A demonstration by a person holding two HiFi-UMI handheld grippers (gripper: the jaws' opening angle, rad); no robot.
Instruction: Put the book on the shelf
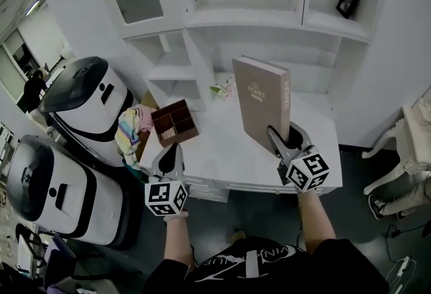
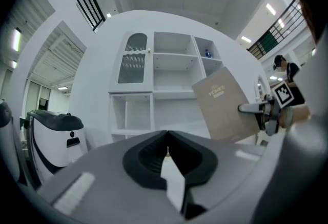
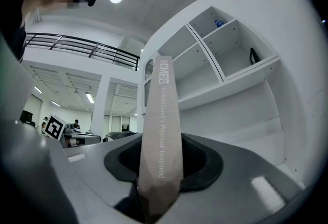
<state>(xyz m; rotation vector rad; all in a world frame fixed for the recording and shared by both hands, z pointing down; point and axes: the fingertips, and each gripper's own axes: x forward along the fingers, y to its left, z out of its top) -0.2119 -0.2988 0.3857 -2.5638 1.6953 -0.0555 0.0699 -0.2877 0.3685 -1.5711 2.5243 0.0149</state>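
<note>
Behind the tabletop (image 1: pixel 222 151), the shelf (image 1: pixel 249 17) has empty bays. Over the front right edge the book (image 1: pixel 259 101) stands upright, pinched low by my right gripper (image 1: pixel 283 140); I should hold it vertical and slide it in squarely. My left gripper (image 1: pixel 170 153) hangs shut, empty.

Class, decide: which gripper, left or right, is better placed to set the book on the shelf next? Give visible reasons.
Right. The right gripper clamps the book upright, facing the shelf. The left gripper is shut, empty and off to the side.
</note>
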